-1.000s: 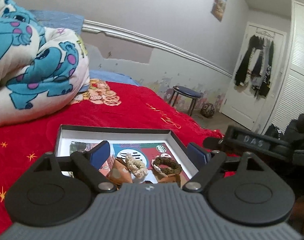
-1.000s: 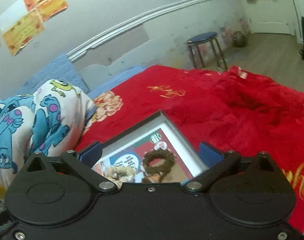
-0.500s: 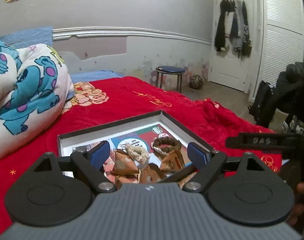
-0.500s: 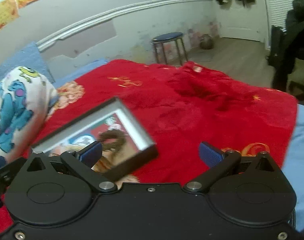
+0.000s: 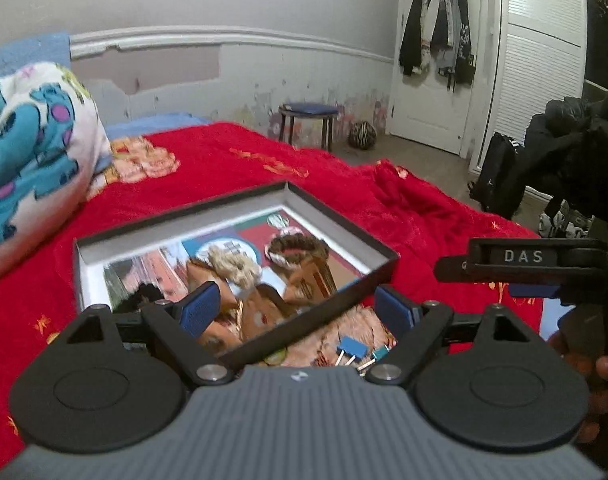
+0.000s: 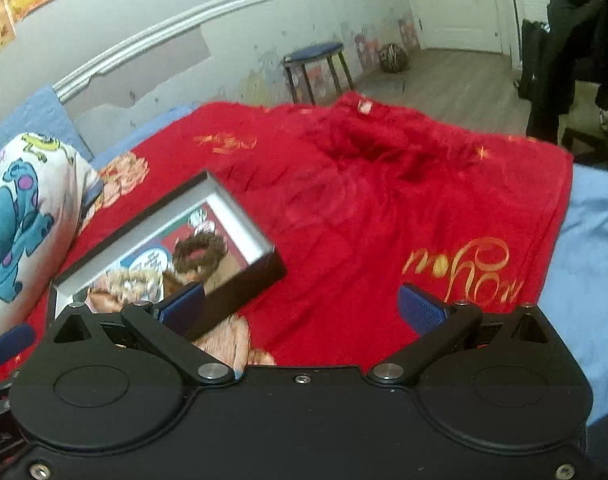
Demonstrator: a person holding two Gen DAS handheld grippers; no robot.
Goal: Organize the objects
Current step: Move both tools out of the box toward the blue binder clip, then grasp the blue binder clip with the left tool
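Now the left gripper [image 5: 299, 307] is seen spread wide, its blue pads [image 5: 199, 309] apart, with the near corner of a shallow black box [image 5: 336, 307] lying between them; no pad is seen pressing on it. The box is set on a red blanket [image 5: 231, 160], toward 12 o'clock from the gripper. Inside it, on a printed lining, a dark braided ring [image 5: 297, 246] is found at about 1 o'clock and a pale braided ring [image 5: 233, 266] just beside it at 11 o'clock, with brown folded pieces [image 5: 304, 280] heaped nearer the gripper. Outside the box, at 5 o'clock from it, small blue binder clips [image 5: 352, 349] are spotted on the blanket, close under the gripper.

At 3 o'clock in the left view the right gripper [image 5: 520, 264] is caught side-on, held in a hand [image 5: 584, 356].

In the right view that gripper [image 6: 301, 306] is shown wide too, with only red blanket between its pads. The box [image 6: 239, 284] sits at 10 o'clock, its near corner just behind the left pad [image 6: 183, 307]; whether they touch cannot be told. A cartoon-print duvet [image 6: 19, 216] is bunched at 9 o'clock, and a blue stool [image 6: 316, 54] stands by the wall at 12 o'clock.
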